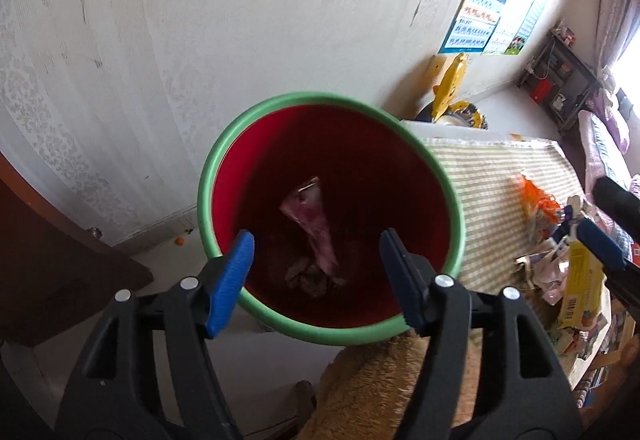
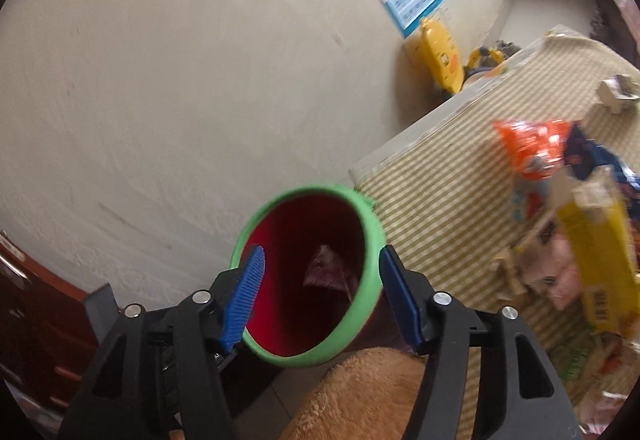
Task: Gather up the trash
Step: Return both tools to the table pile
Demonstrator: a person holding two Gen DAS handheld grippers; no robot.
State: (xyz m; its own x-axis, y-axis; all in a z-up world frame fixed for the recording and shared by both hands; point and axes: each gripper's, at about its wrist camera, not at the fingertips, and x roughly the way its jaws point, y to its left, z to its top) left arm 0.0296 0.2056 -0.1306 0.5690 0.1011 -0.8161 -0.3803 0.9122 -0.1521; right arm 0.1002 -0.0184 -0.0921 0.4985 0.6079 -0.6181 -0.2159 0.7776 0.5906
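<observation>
- One striped tabletop (image 1: 496, 175) carries a heap of wrappers (image 2: 568, 240) along its near right edge, an orange packet (image 1: 536, 195) farthest back.
- Just off the tabletop's left edge sits the red bin (image 1: 424, 175) with a green rim; a pink wrapper (image 1: 312, 228) lies inside.
- Left gripper (image 1: 316, 264) hangs over the bin mouth, jaws spread, empty.
- Right gripper (image 2: 320, 296) is likewise released, straddling the rim.

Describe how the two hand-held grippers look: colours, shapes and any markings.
Both are alike. The left gripper and the right gripper each have two black plastic clamp-style arms with triangular cut-outs and round silver rivets. The fingertips carry blue ribbed pads. No cables, labels or sleeves are visible.
</observation>
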